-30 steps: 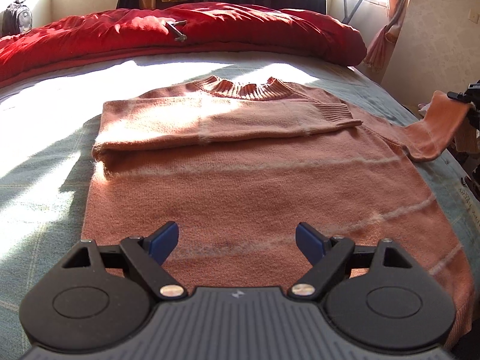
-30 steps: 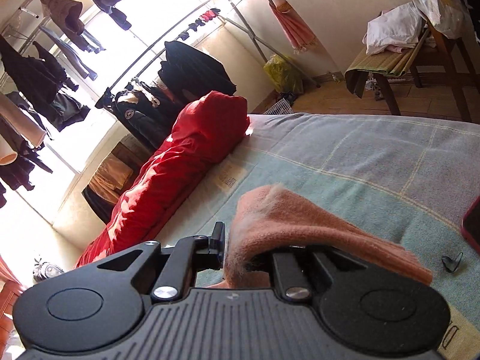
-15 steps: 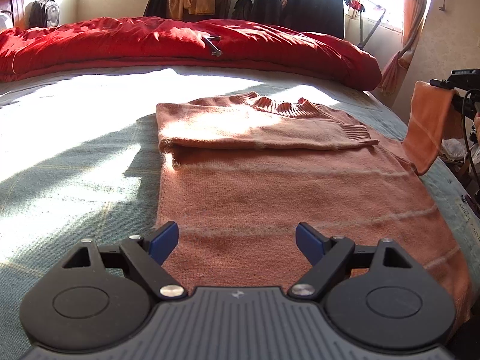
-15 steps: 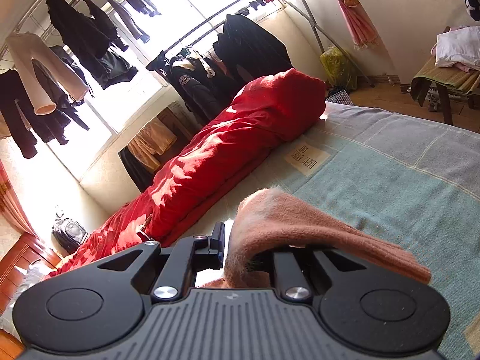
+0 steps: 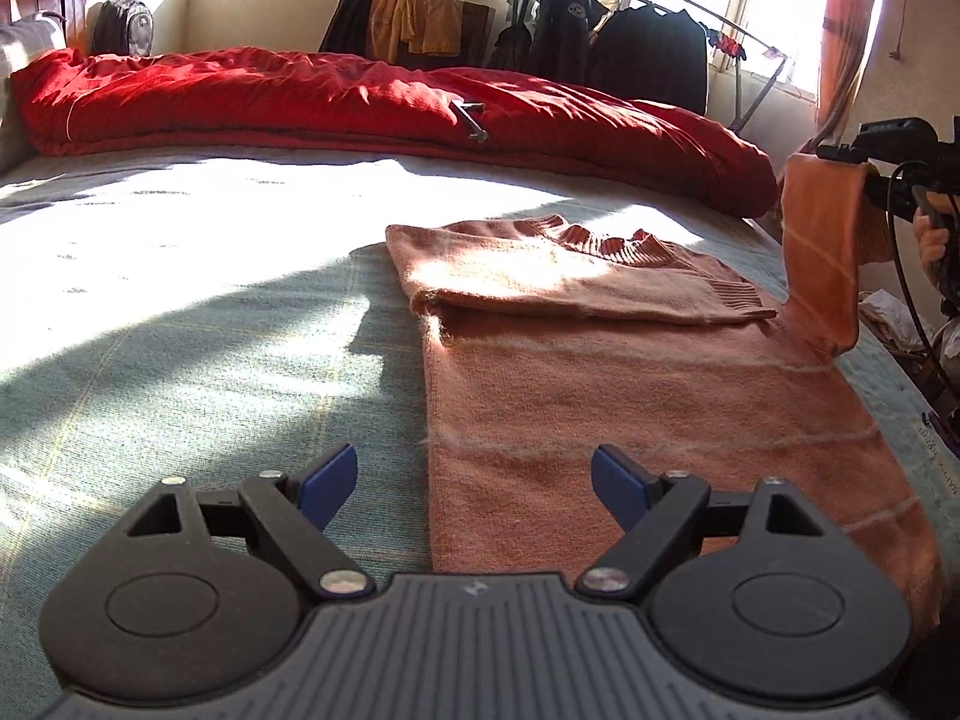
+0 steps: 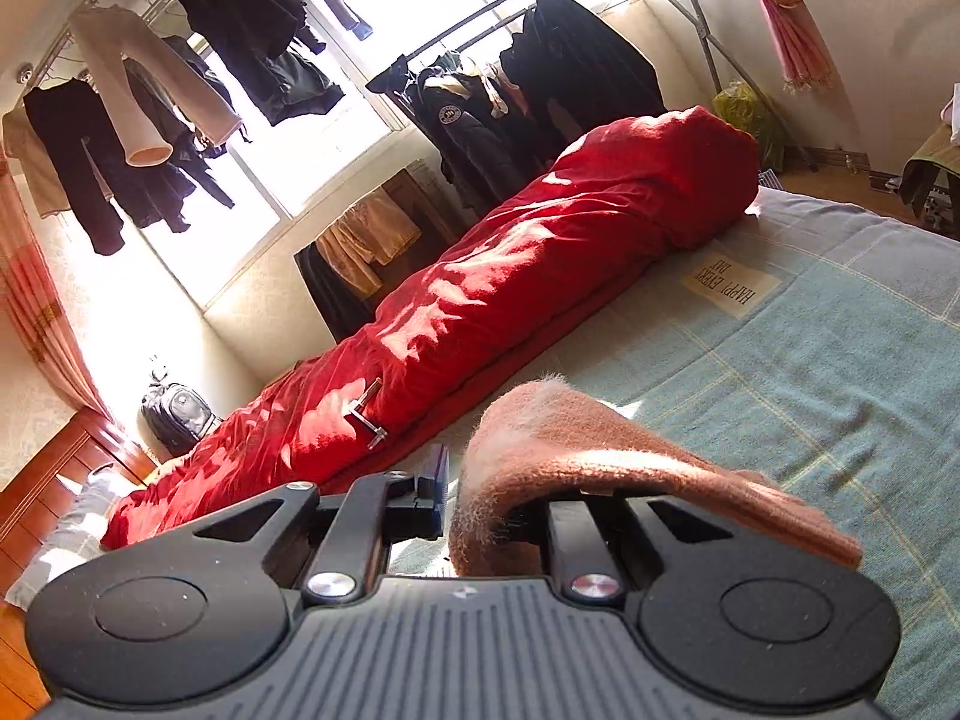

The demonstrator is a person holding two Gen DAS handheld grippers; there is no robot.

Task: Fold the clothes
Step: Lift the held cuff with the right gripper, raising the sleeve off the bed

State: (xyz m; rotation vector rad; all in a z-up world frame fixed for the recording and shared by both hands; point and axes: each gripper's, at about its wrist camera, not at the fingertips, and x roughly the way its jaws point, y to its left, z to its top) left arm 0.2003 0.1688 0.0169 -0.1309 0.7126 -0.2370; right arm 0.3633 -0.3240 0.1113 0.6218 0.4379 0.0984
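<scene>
Sunlit bed (image 5: 180,324): sweater (image 5: 630,396) flat, collar far. Right hand-held gripper (image 6: 480,510) clamped on sleeve (image 5: 822,252), lifted at right edge; body lies leftward. Left hand-held gripper (image 5: 474,480) apart, empty, at near hem.

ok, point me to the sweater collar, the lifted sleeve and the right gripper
sweater collar (image 5: 606,240), left wrist view, on the ribbed neckband.
lifted sleeve (image 5: 825,240), left wrist view, mid-length of the hanging cloth.
right gripper (image 6: 447,495), right wrist view, between the fingertips, shut on the sleeve.
</scene>
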